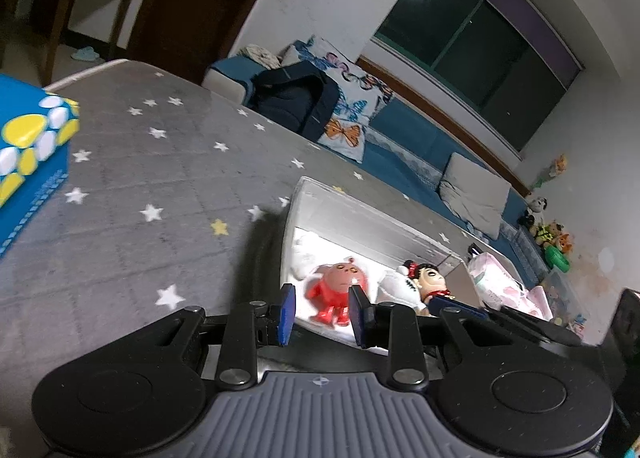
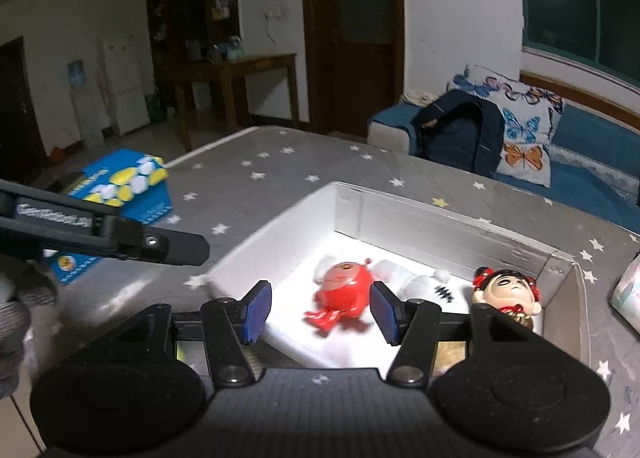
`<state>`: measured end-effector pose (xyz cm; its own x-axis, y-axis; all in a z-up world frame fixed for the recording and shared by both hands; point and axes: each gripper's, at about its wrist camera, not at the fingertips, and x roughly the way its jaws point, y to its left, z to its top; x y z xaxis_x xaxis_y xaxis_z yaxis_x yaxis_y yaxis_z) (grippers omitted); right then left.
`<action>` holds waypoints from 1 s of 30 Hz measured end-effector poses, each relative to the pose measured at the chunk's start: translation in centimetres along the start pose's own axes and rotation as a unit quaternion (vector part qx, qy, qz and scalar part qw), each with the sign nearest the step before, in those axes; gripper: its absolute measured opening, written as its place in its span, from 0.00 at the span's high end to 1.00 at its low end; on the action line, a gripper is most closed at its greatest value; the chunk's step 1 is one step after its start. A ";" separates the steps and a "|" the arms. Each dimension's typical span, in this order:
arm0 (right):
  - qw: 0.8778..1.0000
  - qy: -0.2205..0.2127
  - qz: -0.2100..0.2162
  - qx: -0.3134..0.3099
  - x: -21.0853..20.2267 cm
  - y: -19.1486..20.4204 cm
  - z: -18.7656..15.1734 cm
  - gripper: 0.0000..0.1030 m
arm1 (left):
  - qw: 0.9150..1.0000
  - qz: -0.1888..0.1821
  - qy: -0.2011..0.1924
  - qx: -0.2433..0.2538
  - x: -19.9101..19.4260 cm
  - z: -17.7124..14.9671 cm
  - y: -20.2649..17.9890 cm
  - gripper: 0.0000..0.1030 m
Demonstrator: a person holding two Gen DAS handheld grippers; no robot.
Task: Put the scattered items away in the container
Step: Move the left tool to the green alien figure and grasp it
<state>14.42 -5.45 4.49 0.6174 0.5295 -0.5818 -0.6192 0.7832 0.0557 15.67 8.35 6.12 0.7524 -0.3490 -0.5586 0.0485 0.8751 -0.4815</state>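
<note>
Grey cloth with white and yellow stars covers the bench [image 2: 256, 186], and on it stands an open white box [image 2: 452, 218] with silvery inner walls. Inside the box lie a red figure [image 2: 340, 294], a white plush [image 2: 428, 286] and a doll [image 2: 504, 290] with black hair and red hair-knots; the red figure is nearest the left end, the plush is between it and the doll, and the doll lies against the right wall.

Both grippers hover at the near edge of the box. The right gripper [image 2: 318, 312] has its blue-padded fingers [image 2: 256, 310] wide apart, holding nothing, with the red figure seen in the gap between them. The left gripper [image 1: 322, 314] likewise has its fingers [image 1: 286, 312] apart and empty, the same red figure beyond them. In the right wrist view the left gripper's black side bears white lettering, too blurred to read.

A blue carton [image 2: 120, 194] with yellow and white patches sits well to the left on the bench; its small print is unreadable. A pink-and-white pack [image 1: 500, 286] lies just beyond the right end of the box.
</note>
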 end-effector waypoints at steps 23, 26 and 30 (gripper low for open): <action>0.995 0.039 0.091 -0.027 1.6 7.7 -5.6 0.38 | 0.997 -0.012 0.042 -0.069 -1.8 -4.8 5.9 0.69; 0.994 0.046 0.095 -0.029 2.2 8.1 -5.9 0.38 | 0.996 -0.018 0.042 -0.078 -1.7 -4.9 6.3 0.69; 0.993 0.053 0.098 -0.026 3.0 8.2 -6.1 0.38 | 0.995 -0.023 0.041 -0.085 -1.6 -4.9 6.7 0.69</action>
<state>8.22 0.51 -1.73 0.4294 0.6312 -0.6459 -0.7488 0.6486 0.1361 11.58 13.12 0.52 0.6956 -0.4204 -0.5826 -0.0348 0.7903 -0.6118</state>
